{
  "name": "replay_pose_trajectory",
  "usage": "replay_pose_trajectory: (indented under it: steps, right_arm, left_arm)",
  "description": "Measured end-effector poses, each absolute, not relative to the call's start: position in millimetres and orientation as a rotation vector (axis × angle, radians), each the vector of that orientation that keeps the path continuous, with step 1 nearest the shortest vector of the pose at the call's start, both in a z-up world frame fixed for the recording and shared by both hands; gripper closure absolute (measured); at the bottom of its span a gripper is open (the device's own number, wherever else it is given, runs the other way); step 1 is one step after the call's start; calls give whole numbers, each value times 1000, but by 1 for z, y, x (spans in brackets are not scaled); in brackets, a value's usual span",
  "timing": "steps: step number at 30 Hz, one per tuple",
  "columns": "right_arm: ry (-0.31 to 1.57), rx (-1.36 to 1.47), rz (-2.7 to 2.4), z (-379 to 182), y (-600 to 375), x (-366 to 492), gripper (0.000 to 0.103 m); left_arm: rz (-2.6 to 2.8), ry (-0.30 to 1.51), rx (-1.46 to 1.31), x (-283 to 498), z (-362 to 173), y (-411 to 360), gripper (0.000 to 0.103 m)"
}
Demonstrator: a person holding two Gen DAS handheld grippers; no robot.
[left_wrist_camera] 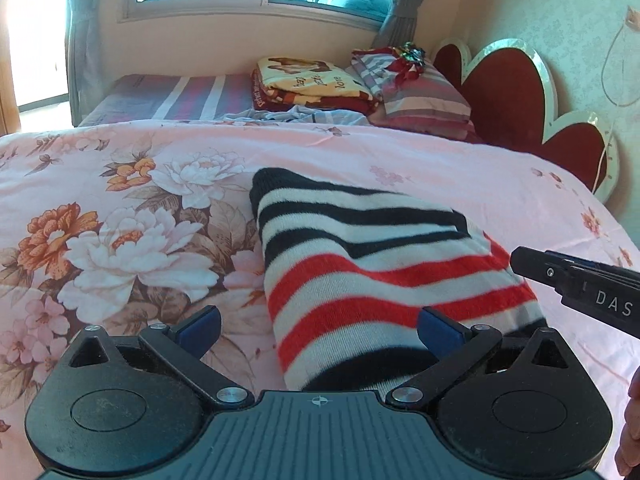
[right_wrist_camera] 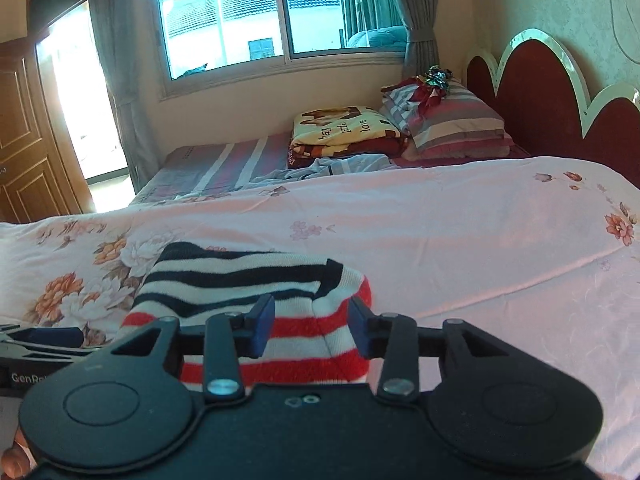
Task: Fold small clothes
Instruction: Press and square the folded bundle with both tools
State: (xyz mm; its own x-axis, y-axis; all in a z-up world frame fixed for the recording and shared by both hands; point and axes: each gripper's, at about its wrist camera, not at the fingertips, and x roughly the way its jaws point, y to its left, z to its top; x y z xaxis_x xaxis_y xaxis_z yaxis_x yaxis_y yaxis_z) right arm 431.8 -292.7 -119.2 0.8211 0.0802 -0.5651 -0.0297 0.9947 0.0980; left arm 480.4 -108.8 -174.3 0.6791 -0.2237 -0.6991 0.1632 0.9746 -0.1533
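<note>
The striped garment [left_wrist_camera: 384, 264] (black/white bands at the far end, red/white nearer, looks like a small knit top or similar, can't tell exactly) lies on the pink floral bedspread [left_wrist_camera: 120, 208], roughly mid-bed, w/ its near end right under both tools. It already looks doubled over: in the right wrist view a black-trimmed edge sits atop the red section. The left gripper [left_wrist_camera: 318, 330] has its jaws spread wide, blue pads either side of the near left portion of the cloth, not pinching anything. The right gripper [right_wrist_camera: 312, 326] is also spread, less wide, pads hovering around the near right corner, nothing clamped between them. Judging by this, the step in hand is prob. taking hold of the near edge for the next fold, or smoothing the one made. To do it well: bring each tool down so one finger slides under all layers at its corner, close firmly so no layer slips, lift both sides evenly & carry them level toward the far black end, lining up edges before letting go. Risk: grabbing bedspread along w/ the knit, or catching just the top layer so the fold skews.
</note>
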Motion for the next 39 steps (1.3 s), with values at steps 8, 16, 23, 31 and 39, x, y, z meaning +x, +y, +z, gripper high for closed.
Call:
replay_pose_trajectory:
  steps: [8,16,23,31,39]
  right_arm:
    - [692,-4,44,-166,-289,418,63]
    - [710,46,31,-152,-291,408,64]
    - [655,44,87,-125,-291,371,66]
    - [728,31,147,-129,-281,348,81]
    - [812,-1,103,-160,-281,341,83]
  left_arm:
    - [-197,829,-126,477,-202,-111,0]
    - [-179,823,-99,463,-184,-112,0]
    - [-212,803,-90,433,-169,-108,0]
    - [-259,934,-81,411,-198,-116,0]
    - [-238,941,-90,405,-209,-119,0]
